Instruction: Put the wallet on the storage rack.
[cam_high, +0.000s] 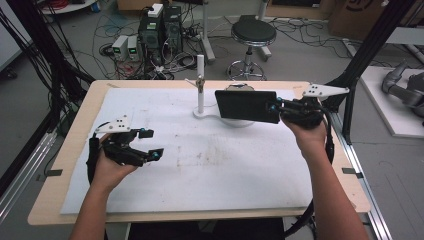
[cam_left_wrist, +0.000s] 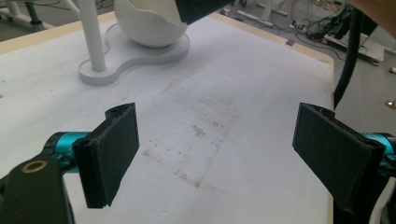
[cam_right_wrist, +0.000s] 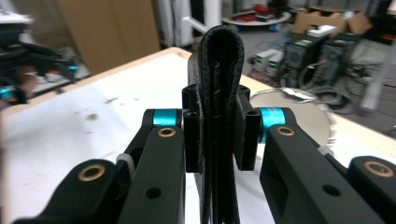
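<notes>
My right gripper (cam_high: 278, 107) is shut on a flat black folded wallet (cam_high: 246, 105) and holds it level above the back of the table, in front of a white cracked-egg bowl (cam_left_wrist: 148, 23). In the right gripper view the wallet (cam_right_wrist: 217, 70) stands on edge, pinched between the two pads of that gripper (cam_right_wrist: 217, 140). The bowl sits on a white stand (cam_high: 201, 114) with an upright post (cam_high: 200, 82). My left gripper (cam_high: 152, 143) hovers over the left of the white mat, jaws wide apart and empty; its pads (cam_left_wrist: 114, 149) frame bare mat.
A white mat (cam_high: 200, 165) with faint brown stains covers the wooden table (cam_high: 65, 165). Black frame struts (cam_high: 350, 80) rise at the right edge. Beyond the far edge stand a stool (cam_high: 253, 34), computers (cam_high: 160, 30) and cables on the floor.
</notes>
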